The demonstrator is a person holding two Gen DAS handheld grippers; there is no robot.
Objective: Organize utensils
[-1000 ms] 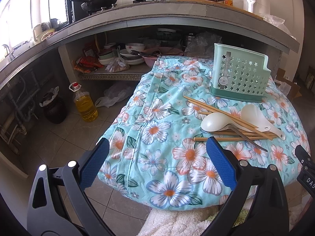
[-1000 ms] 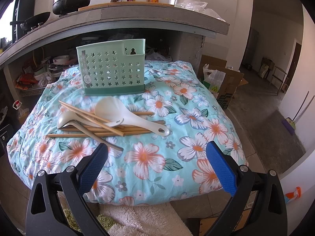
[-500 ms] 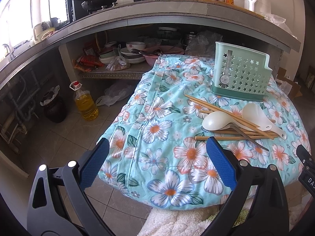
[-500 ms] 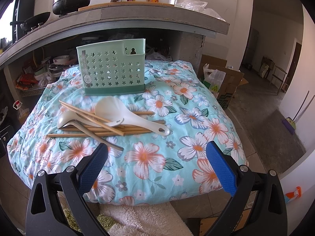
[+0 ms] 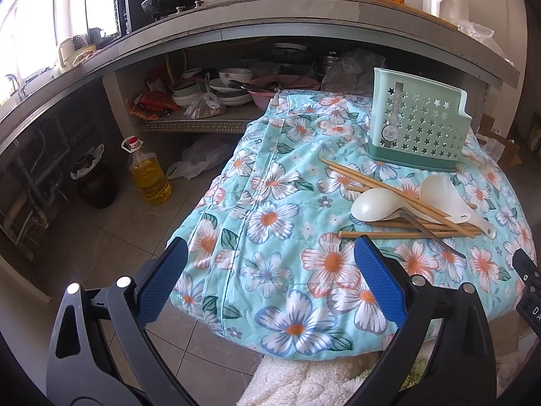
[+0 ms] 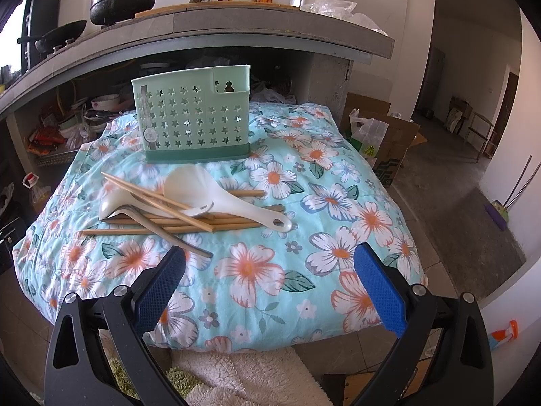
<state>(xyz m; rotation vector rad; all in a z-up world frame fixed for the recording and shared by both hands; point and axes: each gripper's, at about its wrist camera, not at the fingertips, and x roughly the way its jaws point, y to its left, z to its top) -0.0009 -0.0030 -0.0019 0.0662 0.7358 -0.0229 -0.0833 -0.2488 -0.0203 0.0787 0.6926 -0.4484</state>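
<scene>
Left wrist view: left tool (image 5: 270, 264) hangs above the near-left edge of the desk, which is draped in a light-blue quilted cloth with white-and-orange flowers (image 5: 270, 182). Jaws spread wide, nothing between the blue pads (image 5: 162, 280).

Right wrist view: right tool (image 6: 268, 270) hovers over the near edge of the same cloth (image 6: 338, 203), jaws likewise wide apart and empty.

Utensils lie in one crossed pile mid-cloth: long bamboo chopsticks (image 6: 169, 226), a white plastic rice paddle (image 6: 216, 196), a white plastic ladle-type spoon (image 6: 115, 203), and a grey metal utensil handle (image 6: 169, 233) lying diagonally over the chopsticks. The paddle rests on top of several chopsticks; one chopstick pair crosses over the spoon.

A mint-green plastic utensil holder with star-shaped cutouts (image 6: 192, 128) stands upright behind the pile, near it but apart. Its interior is not visible.

A fluffy white mat (image 6: 250, 375) lies below the near desk edge.
</scene>
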